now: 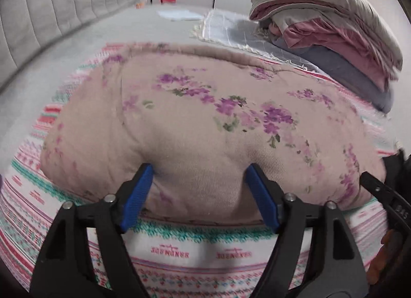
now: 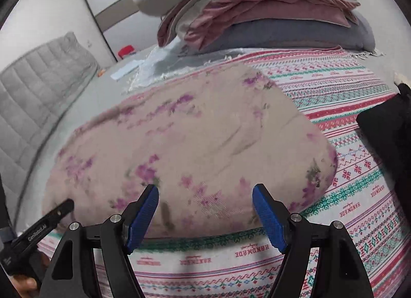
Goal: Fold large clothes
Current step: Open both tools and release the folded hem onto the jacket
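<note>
**Left wrist view: both claws let go of the folded quilt**

Left gripper stands spread, its blue pads astride the near edge of the floral quilt, pinching nothing. Right gripper is likewise spread and empty above the same edge. The quilt lies folded on the striped patterned blanket, near a stack of folded bedding. This fold looks done; next likely calls for a fresh grip on an edge for another fold.

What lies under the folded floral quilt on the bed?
The floral quilt rests on a striped patterned blanket, which shows on its near and right sides. The part of the blanket beneath the quilt is covered, so anything there cannot be seen.
</note>
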### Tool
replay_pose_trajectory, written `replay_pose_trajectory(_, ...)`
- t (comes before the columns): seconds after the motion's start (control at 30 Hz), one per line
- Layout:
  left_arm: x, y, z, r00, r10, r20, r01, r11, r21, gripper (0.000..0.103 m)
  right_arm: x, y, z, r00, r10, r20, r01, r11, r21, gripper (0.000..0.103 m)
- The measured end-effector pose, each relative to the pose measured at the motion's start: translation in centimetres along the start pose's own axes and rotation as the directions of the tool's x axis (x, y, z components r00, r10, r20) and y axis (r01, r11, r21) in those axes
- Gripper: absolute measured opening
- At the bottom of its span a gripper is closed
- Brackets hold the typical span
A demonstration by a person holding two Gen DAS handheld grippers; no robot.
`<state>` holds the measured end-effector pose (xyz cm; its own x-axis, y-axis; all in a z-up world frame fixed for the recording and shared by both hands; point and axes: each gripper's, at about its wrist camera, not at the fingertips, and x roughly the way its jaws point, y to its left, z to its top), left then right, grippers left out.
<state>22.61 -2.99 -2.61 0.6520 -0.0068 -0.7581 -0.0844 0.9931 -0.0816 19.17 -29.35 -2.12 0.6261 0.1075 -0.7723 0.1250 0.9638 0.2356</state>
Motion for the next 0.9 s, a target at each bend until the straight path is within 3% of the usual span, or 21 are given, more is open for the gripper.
replay_pose_trajectory(0.17, 0.4, 0.2, -0.2, 1.0, 0.009, -0.001, -0.009, 1.0, 0.005, 0.078, 2.4, 0.1, -0.7, 0.999, -0.026, 0.029, 0.027, 0.999, -0.035, 0.085)
replay_pose_trajectory(0.33, 0.7, -0.4, -0.3, 1.0, 0.03, 0.001, -0.03, 0.999, 0.042, 0.079, 5.0, 0.3, -0.7, 0.999, -0.049, -0.008, 0.048, 0.997, -0.064, 0.091)
replay_pose_trajectory(0.67, 0.5, -0.7, -0.4, 0.998, 0.056, 0.01, -0.056, 0.997, 0.044, 0.08, 3.9, -0.1, -0.7, 0.999, -0.034, 0.007, 0.034, 0.998, -0.054, 0.091)
replay_pose_trajectory(0.9, 0.2, -1.0, 1.4, 0.997, 0.069, -0.041, -0.067, 0.997, 0.043, 0.08, 2.3, -0.7, -0.2, 1.0, -0.021, 0.014, 0.021, 0.999, -0.025, 0.092)
